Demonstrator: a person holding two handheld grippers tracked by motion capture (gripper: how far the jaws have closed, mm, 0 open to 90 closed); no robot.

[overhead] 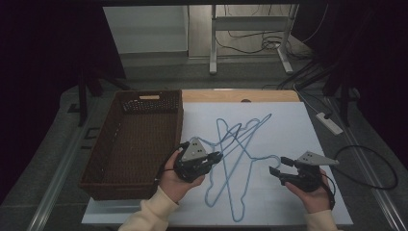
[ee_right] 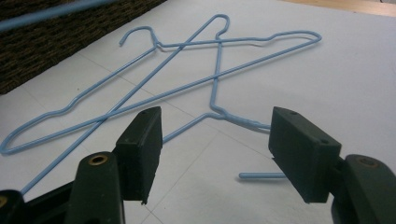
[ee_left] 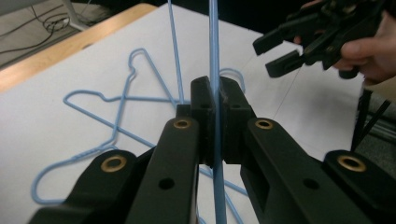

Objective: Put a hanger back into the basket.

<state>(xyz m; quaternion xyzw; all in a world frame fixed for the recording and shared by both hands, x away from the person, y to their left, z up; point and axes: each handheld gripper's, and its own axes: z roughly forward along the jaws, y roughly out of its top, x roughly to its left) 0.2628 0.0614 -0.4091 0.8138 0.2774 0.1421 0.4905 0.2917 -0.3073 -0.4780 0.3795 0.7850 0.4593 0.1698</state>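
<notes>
- Step in hand: the left gripper [overhead: 215, 157] is clamped on a hanger [ee_left: 214, 56] wire beside the basket [overhead: 111, 144], likely its destination.
- Right gripper [overhead: 278, 166] stands wide and empty over the other hangers [ee_right: 187, 70] on the surface [overhead: 317, 211].
- Next probably calls for lifting clear without snagging.
- The left gripper view shows the pinch; the high view shows the basket.

White table [overhead: 317, 202]: blue wire hangers [overhead: 240, 144], brown wicker basket [overhead: 134, 144].

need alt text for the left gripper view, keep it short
The left gripper, seen along its two black jaws, is shut on the thin wire of a blue hanger that runs straight up between them. Behind it more blue wire hangers lie crossed on the white table, and the right gripper, jaws apart, comes in at the upper right.
</notes>
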